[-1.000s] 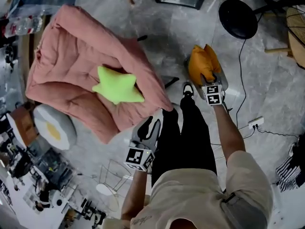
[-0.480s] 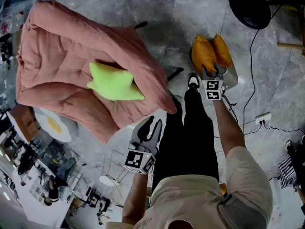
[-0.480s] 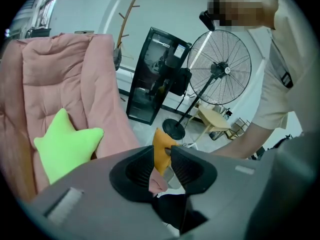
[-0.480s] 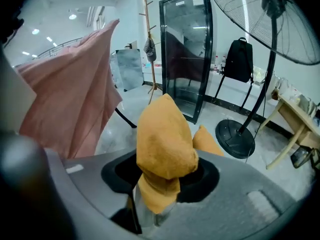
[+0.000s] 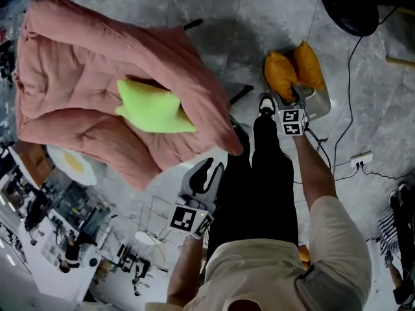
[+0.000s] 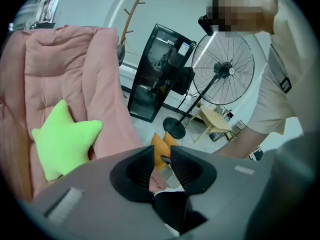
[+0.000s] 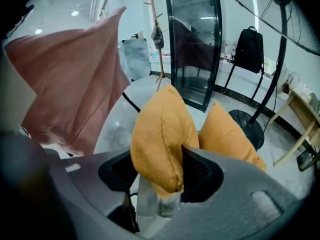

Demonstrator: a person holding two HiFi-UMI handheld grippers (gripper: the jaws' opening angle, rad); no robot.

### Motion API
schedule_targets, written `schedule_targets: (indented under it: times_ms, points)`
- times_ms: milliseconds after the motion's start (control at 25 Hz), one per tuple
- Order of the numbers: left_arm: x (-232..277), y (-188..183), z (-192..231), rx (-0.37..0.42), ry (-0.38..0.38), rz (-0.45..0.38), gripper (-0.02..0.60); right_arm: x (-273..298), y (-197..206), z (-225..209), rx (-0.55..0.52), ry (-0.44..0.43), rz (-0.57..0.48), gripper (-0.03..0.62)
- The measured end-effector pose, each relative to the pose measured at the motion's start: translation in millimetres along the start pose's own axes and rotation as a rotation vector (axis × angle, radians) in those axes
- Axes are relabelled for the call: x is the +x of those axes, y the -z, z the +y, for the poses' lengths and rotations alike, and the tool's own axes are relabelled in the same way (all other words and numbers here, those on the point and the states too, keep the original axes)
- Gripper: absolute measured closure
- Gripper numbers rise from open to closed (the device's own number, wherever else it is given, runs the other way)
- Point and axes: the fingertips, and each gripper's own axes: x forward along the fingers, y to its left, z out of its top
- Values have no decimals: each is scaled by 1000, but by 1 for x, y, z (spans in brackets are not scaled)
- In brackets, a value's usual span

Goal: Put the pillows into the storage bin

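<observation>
Jaws on my right gripper (image 7: 160, 159) have just been opening, with the orange pillow (image 7: 157, 126) pinched between them, low over the floor at the right. My left gripper (image 6: 161, 154) hangs open, holding nothing. Far left, the green star pillow (image 5: 152, 109) lies in the pink quilted bin (image 5: 65, 50).

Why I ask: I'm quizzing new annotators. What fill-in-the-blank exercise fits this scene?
1. The lime-green pillow on the pink quilted cushion is shaped like a ___.
2. The jaws of the left gripper hold ___.
3. The orange pillow sits between the ___ gripper's jaws.
Missing: star; nothing; right.
Note: the jaws of the right gripper have just been opening, the pillow between them.
</observation>
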Motion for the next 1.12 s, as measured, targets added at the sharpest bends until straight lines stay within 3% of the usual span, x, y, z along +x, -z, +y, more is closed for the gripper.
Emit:
schedule_targets:
  times_ms: [280, 480, 680, 1120]
  points:
    - [6, 0, 0, -8, -19, -7, 465, 24, 25, 6, -7, -90, 123, 355]
    - [0, -4, -7, 3, -7, -12, 466, 28, 41, 8, -54, -151, 280, 342]
    - [1, -15, -12, -46, 15, -62, 466, 18, 42, 9, -24, -221, 373, 283]
    - [-47, -65, -26, 13, -19, -237, 476, -65, -13, -6, 32, -207, 311, 315]
